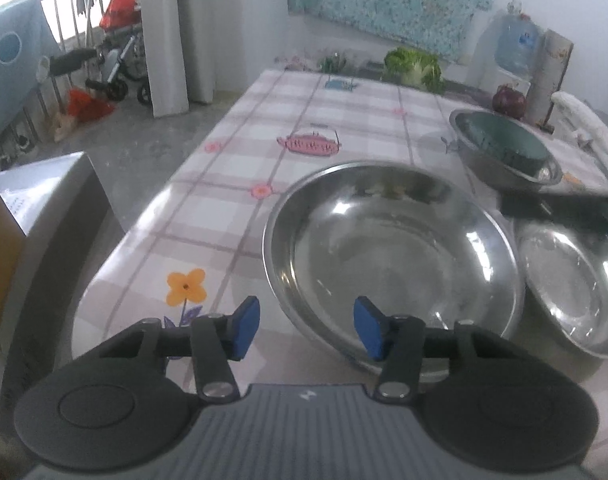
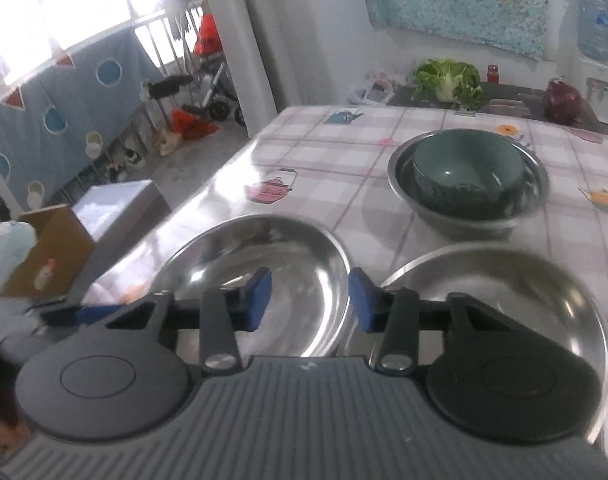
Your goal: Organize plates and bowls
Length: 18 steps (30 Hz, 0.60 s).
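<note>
We list: small steel bowl, cut off by the right edge and partly behind a dark blurred bar; green bowl, blurred, half hidden in its steel bowl.

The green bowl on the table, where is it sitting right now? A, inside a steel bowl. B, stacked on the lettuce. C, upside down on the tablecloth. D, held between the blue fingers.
A: the green bowl sits upright inside a steel bowl at the far side of the table, away from both grippers.
</note>
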### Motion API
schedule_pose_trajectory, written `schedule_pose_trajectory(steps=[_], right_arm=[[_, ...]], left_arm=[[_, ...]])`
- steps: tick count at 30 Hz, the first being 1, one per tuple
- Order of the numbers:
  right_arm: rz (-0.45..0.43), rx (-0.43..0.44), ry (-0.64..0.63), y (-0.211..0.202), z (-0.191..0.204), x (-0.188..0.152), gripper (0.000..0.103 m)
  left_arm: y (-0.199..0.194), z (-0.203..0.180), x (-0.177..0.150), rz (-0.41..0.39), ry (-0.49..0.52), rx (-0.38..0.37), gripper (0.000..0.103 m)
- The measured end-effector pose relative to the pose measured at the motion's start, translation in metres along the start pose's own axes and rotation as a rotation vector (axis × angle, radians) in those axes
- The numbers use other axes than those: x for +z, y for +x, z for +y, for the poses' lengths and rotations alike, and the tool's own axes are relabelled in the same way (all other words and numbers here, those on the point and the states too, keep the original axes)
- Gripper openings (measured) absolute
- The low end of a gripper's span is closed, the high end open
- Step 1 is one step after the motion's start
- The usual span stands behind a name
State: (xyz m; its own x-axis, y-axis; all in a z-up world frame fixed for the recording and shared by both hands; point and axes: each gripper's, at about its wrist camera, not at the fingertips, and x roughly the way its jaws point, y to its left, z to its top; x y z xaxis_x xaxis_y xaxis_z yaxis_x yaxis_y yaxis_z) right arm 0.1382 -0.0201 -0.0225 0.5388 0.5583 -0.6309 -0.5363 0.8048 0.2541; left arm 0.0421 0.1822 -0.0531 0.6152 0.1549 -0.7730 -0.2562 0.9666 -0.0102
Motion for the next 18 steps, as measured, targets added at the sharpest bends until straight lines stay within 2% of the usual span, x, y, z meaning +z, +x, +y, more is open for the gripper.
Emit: schedule_pose_trajectory(steps=[3,5,8,11,18], right_arm=[[0.035,-0.010,-0.023,0.032,-0.002,0.016,0.031],[0.064,-0.003,-0.023,0.049,-0.003,0.023,0.029],[0.092,-0.007,-0.036,0.068,-0.003,0.027,0.020],[0.116,0.017,-0.042,0.075,0.000,0.028,0.015],[0.141,0.066,-0.077,0.064,0.022,0.013,0.013]], left_arm=[[0.006,0.001,0.000,0.026,-0.002,0.004,0.047],[0.010,0.003,0.000,0.046,-0.011,0.007,0.040],[0.012,0.007,-0.001,0.056,-0.035,-0.018,0.035],[0.012,0.009,-0.001,0.059,-0.027,-0.025,0.023],[0.010,0.019,-0.003,0.053,-0.022,-0.056,0.021]])
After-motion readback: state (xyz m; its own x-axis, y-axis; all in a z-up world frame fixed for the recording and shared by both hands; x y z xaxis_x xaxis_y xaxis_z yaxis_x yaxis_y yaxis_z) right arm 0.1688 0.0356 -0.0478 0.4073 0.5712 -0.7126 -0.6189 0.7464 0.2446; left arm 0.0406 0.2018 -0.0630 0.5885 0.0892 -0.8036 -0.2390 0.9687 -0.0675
